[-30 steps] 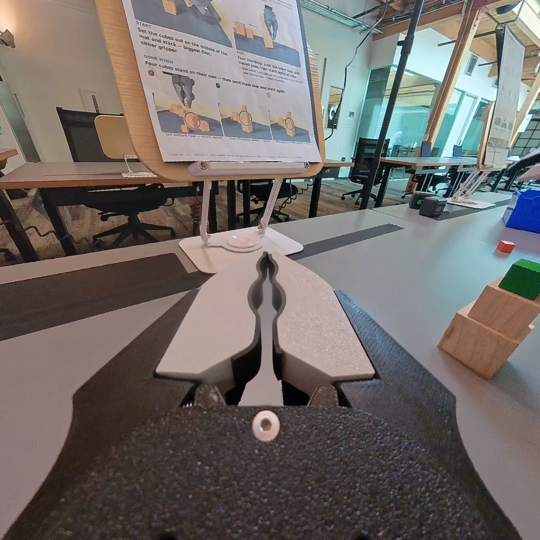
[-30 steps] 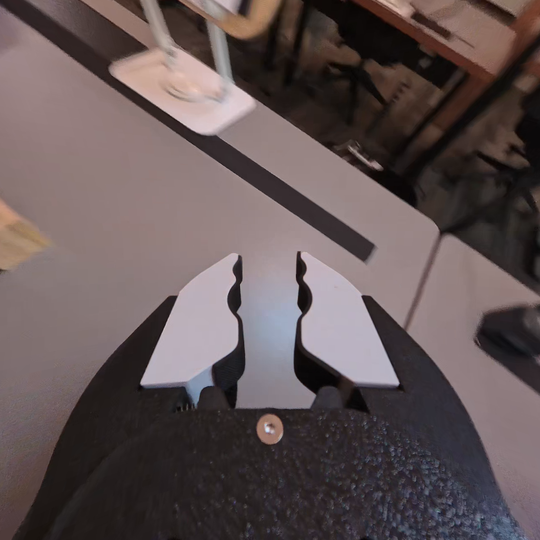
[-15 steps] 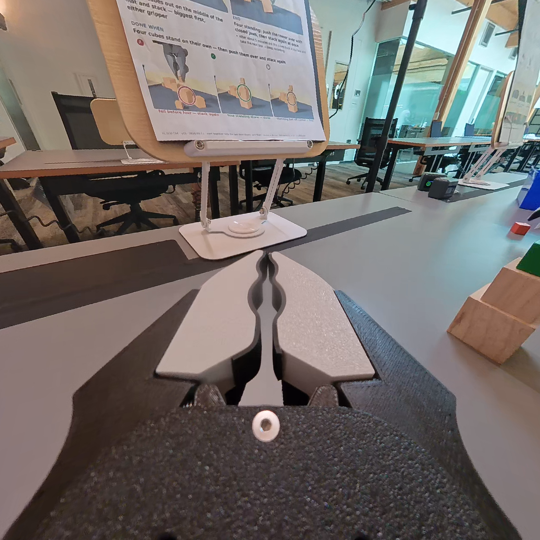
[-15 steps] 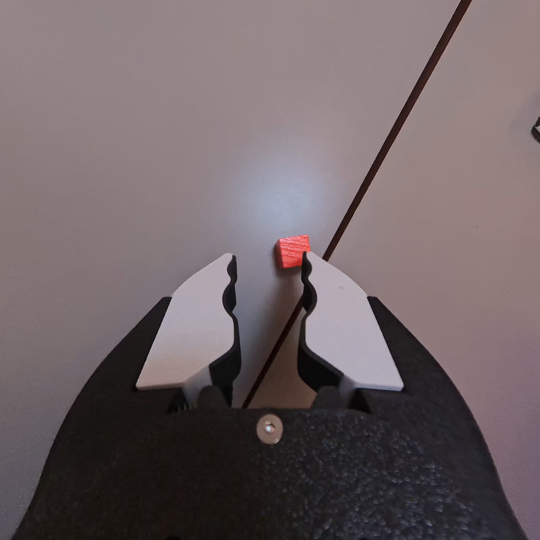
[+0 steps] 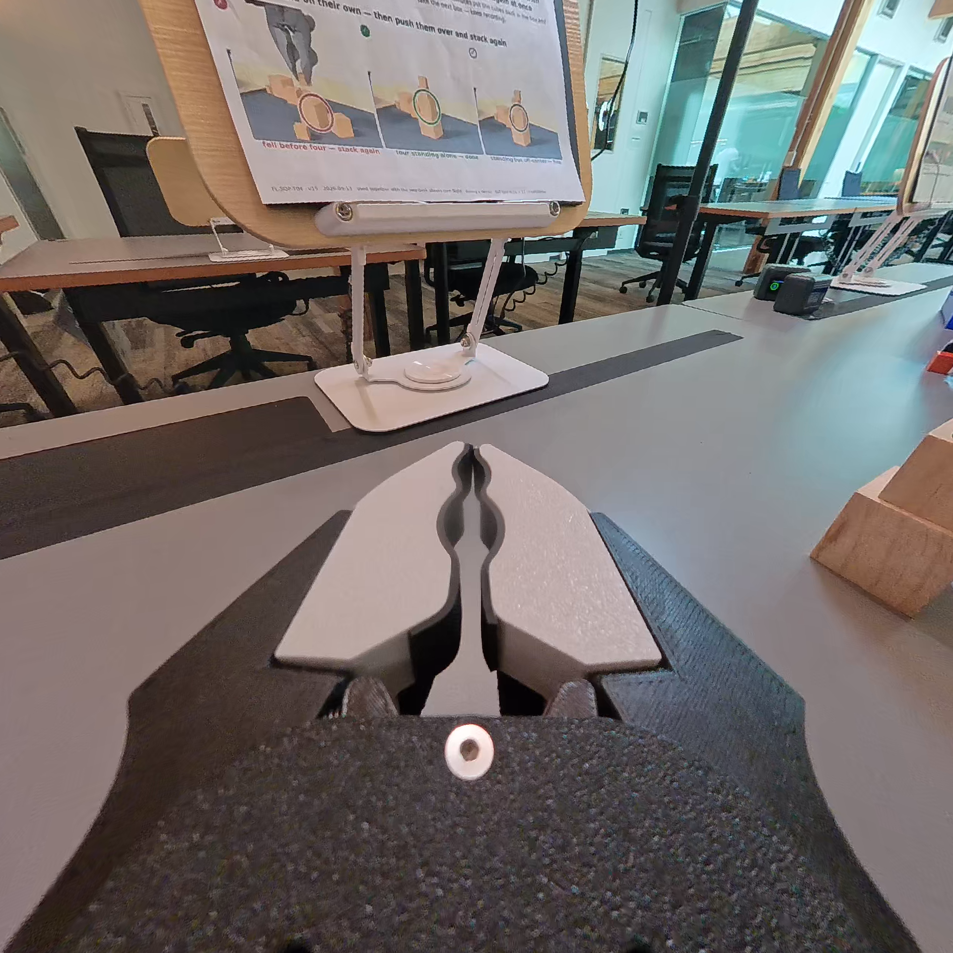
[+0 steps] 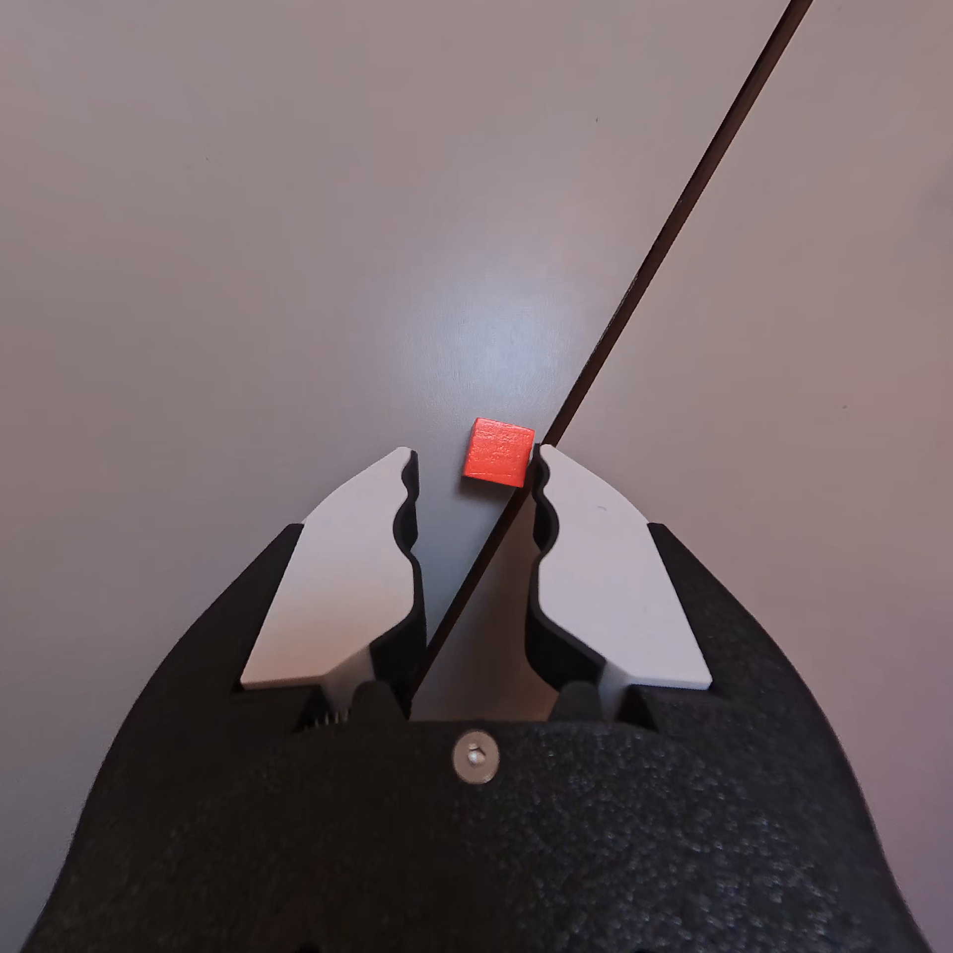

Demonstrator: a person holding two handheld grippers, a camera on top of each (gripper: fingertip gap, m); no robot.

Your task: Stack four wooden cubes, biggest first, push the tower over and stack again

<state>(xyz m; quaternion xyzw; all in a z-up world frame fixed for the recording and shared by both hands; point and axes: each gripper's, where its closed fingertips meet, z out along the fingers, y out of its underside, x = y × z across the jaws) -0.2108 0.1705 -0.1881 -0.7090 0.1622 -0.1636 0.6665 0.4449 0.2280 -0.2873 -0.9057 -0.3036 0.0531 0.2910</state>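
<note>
My right gripper [image 6: 475,453] points down at the grey table and is open. A small red cube [image 6: 497,453] lies on the table between its fingertips, close to the right fingertip [image 6: 554,466] and well clear of the left one; neither pad presses on it. My left gripper [image 5: 473,449] is shut with nothing between its pads and hovers low over the table. At the right edge of the left wrist view stands a stack of plain wooden cubes [image 5: 897,541]. The red cube [image 5: 941,361] shows farther back at that edge.
A white stand [image 5: 430,384] carrying a wooden board with a printed sheet [image 5: 392,98] stands ahead of the left gripper on a dark strip [image 5: 154,474]. A dark seam [image 6: 670,222] between table tops runs diagonally past the red cube. Small dark devices [image 5: 794,294] sit at the far right. The gap from one gripper's tips to the other's is roughly 65 centimetres. From the right gripper's tips to the dark seam [image 6: 670,222] is close to 11 centimetres.
My right gripper swung from facing the stand to pointing down over the red cube, opened a little wider, then came closer so the cube lies between its fingertips. My left gripper moved forward and lower, staying shut.
</note>
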